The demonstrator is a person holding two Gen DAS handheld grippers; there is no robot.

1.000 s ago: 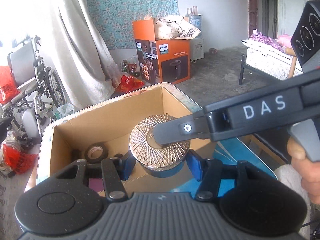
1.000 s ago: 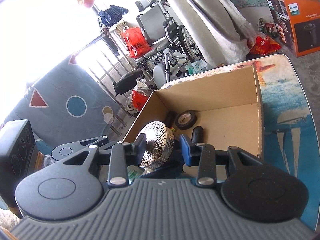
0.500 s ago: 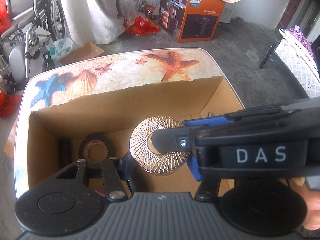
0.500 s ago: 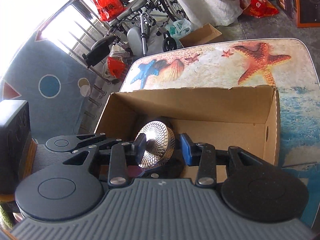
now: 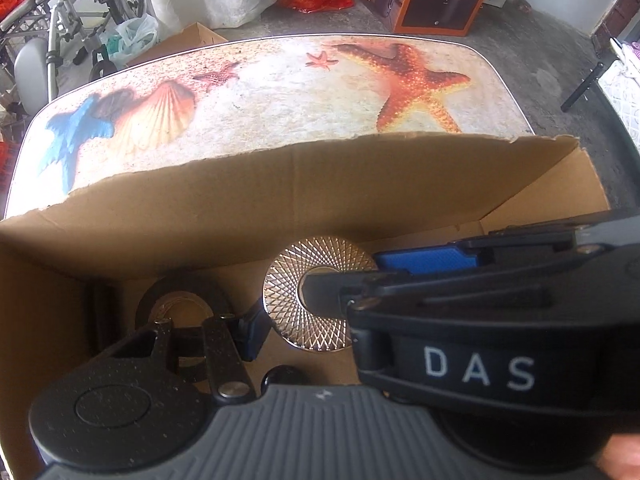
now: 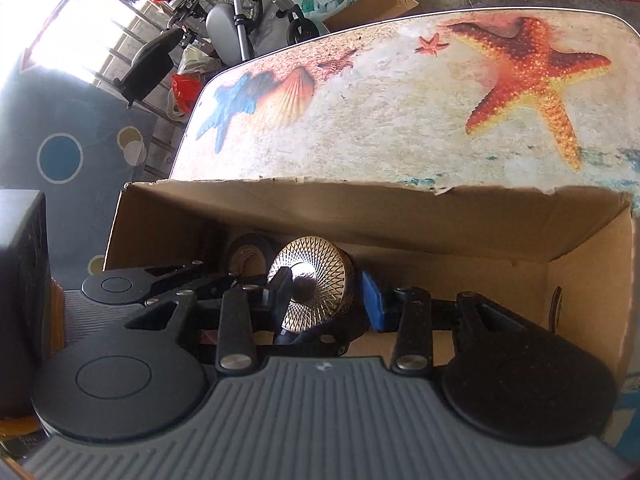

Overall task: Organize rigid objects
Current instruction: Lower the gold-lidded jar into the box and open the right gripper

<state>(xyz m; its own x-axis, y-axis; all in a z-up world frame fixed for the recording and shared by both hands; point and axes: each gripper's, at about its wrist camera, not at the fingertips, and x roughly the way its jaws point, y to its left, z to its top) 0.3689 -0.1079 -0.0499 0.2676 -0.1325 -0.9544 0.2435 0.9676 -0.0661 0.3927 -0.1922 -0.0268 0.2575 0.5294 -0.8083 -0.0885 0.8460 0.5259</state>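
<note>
Both hand-held grippers down inside the open brown cardboard box [image 6: 440,236]!

The right hand-held gripper [image 6: 326,294] pinches the round silver lattice-patterned metal tin [image 6: 314,284] at its flat faces; the left hand-held gripper [image 5: 304,322] straddles it, and whether its fingers touch I cannot tell. A black tape roll [image 5: 180,300] lies beside the tin; the box sits on the seashell-printed counter [image 6: 400,120].

Both wrist views look steeply down from close above into the open cardboard box [image 5: 280,208], facing its far wall and the seashell-printed tabletop [image 5: 280,92] beyond. The left view sits nearer the box's left end, the right view [image 6: 400,220] farther right and slightly lower. Both share the patterned metal lid [image 5: 316,280] [image 6: 316,280], the tape roll [image 5: 180,304] [image 6: 248,252], and the wheelchair [image 5: 80,12] [image 6: 240,12] behind.
</note>
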